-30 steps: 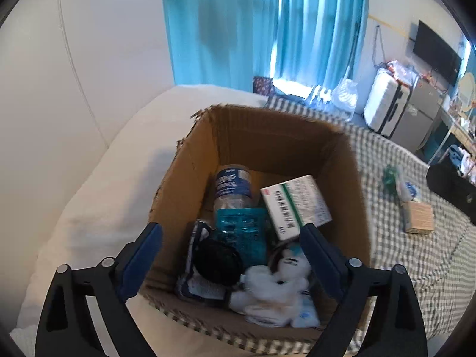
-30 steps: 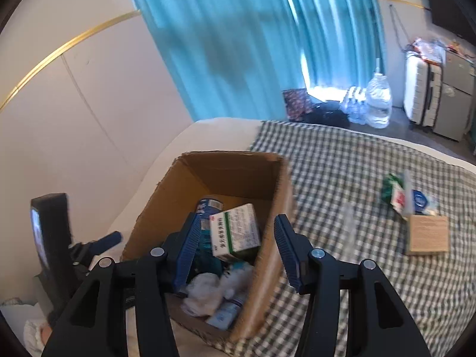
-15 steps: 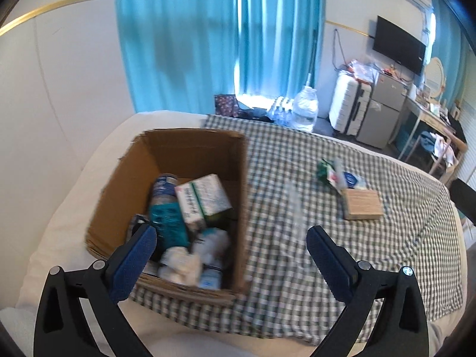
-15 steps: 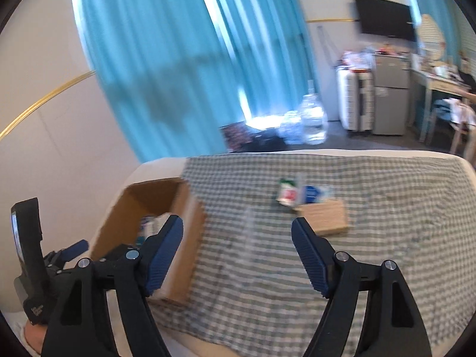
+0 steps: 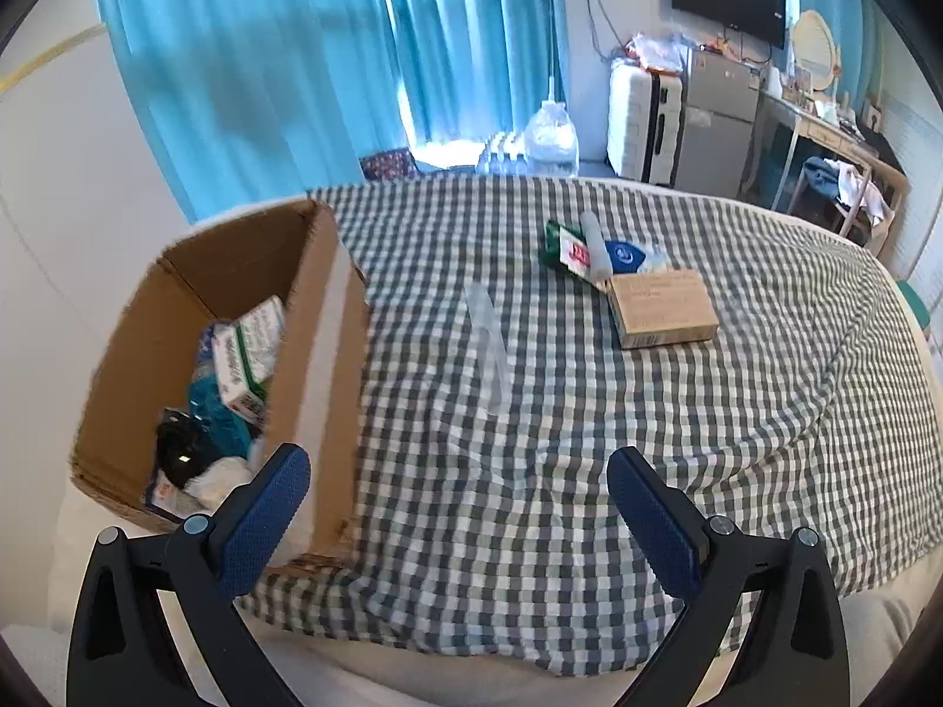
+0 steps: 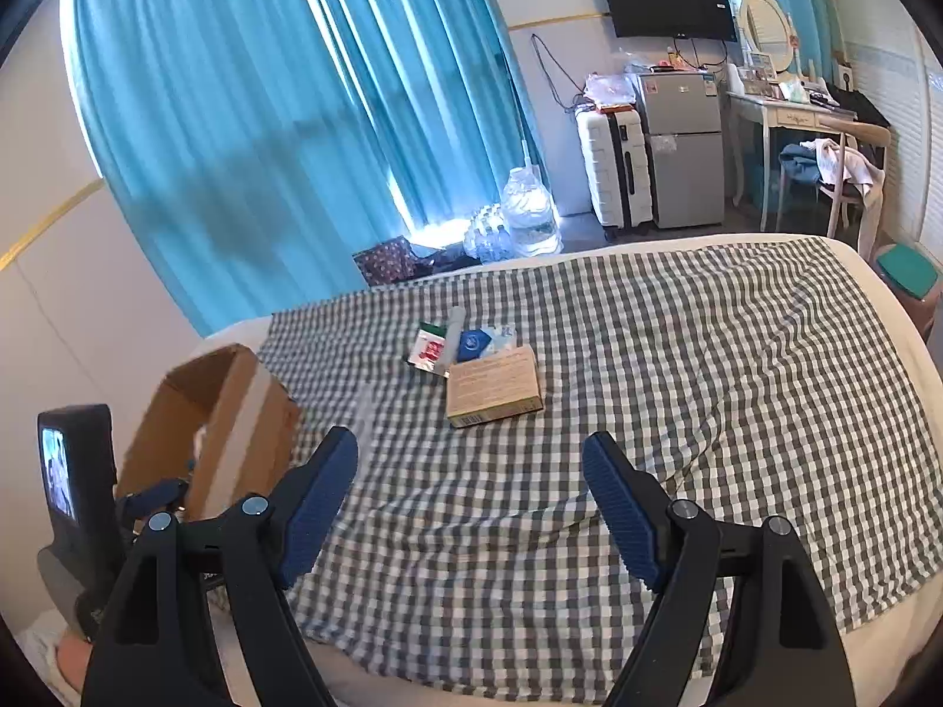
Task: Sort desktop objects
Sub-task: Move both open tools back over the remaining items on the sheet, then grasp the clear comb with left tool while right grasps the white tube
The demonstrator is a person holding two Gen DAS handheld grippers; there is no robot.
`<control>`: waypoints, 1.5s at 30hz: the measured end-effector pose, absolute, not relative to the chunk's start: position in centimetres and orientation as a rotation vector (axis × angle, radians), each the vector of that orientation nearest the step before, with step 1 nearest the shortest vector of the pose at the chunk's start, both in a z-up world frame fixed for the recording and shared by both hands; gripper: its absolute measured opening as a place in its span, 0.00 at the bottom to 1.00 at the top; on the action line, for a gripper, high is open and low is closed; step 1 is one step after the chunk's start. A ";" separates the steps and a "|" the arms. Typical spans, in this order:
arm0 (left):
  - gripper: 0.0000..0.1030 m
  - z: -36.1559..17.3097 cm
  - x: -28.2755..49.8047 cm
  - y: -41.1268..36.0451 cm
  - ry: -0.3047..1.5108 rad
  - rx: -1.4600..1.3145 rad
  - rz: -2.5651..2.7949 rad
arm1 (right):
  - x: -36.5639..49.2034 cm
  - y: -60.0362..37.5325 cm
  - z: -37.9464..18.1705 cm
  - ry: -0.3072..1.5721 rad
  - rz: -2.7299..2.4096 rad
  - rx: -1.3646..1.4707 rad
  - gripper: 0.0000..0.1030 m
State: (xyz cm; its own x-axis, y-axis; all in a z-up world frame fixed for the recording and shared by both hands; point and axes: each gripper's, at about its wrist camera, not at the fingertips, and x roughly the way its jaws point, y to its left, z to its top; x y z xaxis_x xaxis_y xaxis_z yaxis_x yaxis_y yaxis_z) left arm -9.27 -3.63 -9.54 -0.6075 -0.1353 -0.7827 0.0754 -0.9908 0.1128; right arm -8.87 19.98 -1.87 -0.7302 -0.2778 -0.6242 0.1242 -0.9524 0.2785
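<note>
The left claw is released, its two blue pads wide apart with nothing between them, and it hangs above the checked cloth that covers the bed. The right claw is also released and empty, above the same cloth. In the right wrist view, a part of the left tool shows at the left edge – a dark block with a small screen.

The cardboard box stands at the left end of the bed, open at the top, partly on the cloth. Inside it lie several things: a white and green medicine carton leaning against the right wall, a teal packet below it, a black round object and something white and soft near the front. More I cannot tell, because the inside is crowded.

Well apart from the box, further along the cloth, a small group of things is not yet sorted. A flat brown carton lies nearest to the claws. Just behind it, touching or nearly touching, there are a green and red packet, a white tube lying across it, and a blue and white packet. Between the box and this group lies a clear plastic piece, long and narrow – it is hard to see against the checks.

Behind the bed hang blue curtains; a large water bottle, a white suitcase and a small grey fridge stand on the floor.
</note>
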 end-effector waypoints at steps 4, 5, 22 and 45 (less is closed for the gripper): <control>1.00 -11.8 -11.4 -3.7 -0.053 1.361 -2.696 | -10.2 19.7 -3.8 -0.320 -2.676 1.064 0.77; 1.00 -12.3 -12.0 -3.6 -0.045 1.362 -2.694 | -10.5 19.6 -4.2 -0.321 -2.666 1.068 0.76; 1.00 -22.9 -23.2 -5.2 0.056 1.462 -2.654 | -23.3 13.9 -11.5 -0.210 -2.499 1.218 0.54; 0.25 -23.3 -26.8 -8.9 0.282 1.521 -2.781 | -36.0 9.0 -18.6 -0.304 -2.389 1.350 0.15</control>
State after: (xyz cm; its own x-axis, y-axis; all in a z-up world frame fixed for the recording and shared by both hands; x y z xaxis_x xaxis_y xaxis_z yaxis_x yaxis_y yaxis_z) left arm -26.82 -8.89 -23.26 -0.5426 0.1206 -0.8313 0.0488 -0.9834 -0.1745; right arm -35.98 9.02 -18.58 -0.4675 -0.4251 -0.7751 0.2172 -0.9052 0.3654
